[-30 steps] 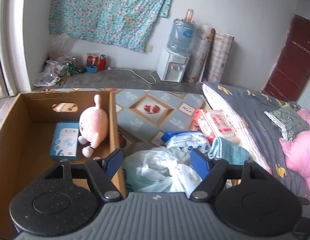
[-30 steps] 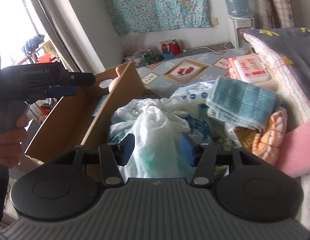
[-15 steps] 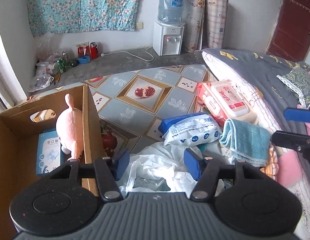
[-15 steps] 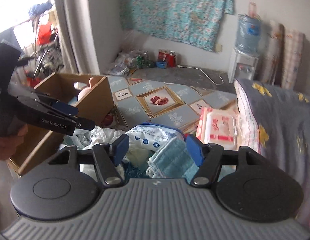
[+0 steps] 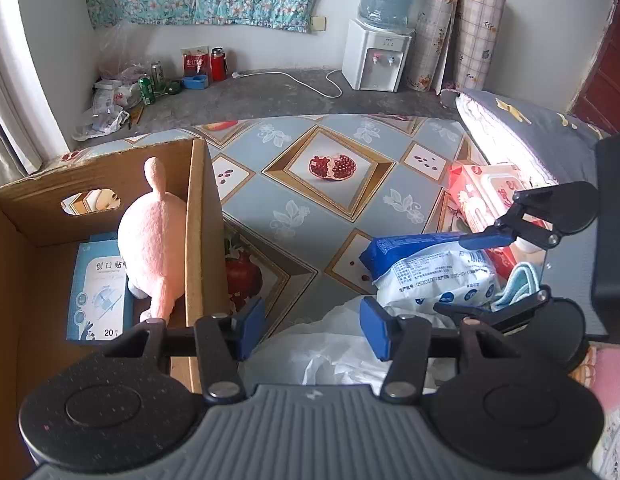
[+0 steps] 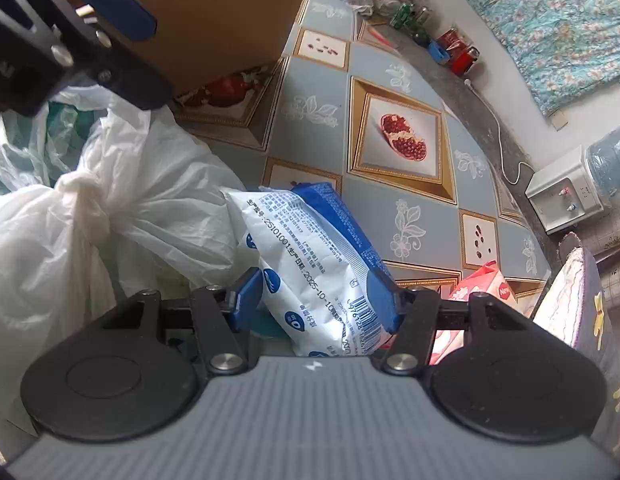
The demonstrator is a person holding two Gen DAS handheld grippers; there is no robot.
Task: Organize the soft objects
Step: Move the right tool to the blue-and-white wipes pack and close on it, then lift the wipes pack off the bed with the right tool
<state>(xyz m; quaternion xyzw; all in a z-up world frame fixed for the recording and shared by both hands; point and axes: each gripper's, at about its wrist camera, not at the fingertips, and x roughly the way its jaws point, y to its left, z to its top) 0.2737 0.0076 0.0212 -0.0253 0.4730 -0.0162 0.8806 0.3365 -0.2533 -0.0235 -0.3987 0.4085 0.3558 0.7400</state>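
1. The right tool (image 6: 316, 298) points steeply down, its jaws set about half wide across a blue-and-white pack (image 6: 310, 248). They have just been closing, and both pads appear to meet the pack's sides, which reads as a grip taking hold.
2. The grip runs across the pack's short width, probably because that is the only span the jaws can cover.
3. In the right wrist view the pack's long axis runs away from the tool, roughly along the fingers. The barcode end is nearest the tool and the blue edge faces the patterned mat (image 6: 390, 216).
4. The pack does not lie flat. It is propped on the pile on the floor, against a knotted white bag (image 6: 150, 184).
5. The left tool (image 5: 312, 330) hangs over that bag with its jaws at middling width and nothing pinched between them. They too have just been closing, so the bag looks like its next pick.
6. Beside the pack are a folded blue towel (image 5: 518, 284) and a red wipes packet (image 5: 486, 196), both against the bed (image 5: 550, 140).
7. To the left stands an open cardboard box (image 5: 198, 220), the likely destination. It already holds a pink plush (image 5: 154, 244), upright against the near wall, and a flat blue carton (image 5: 98, 292).
8. The pack must rise clear of the box wall before it can go in.
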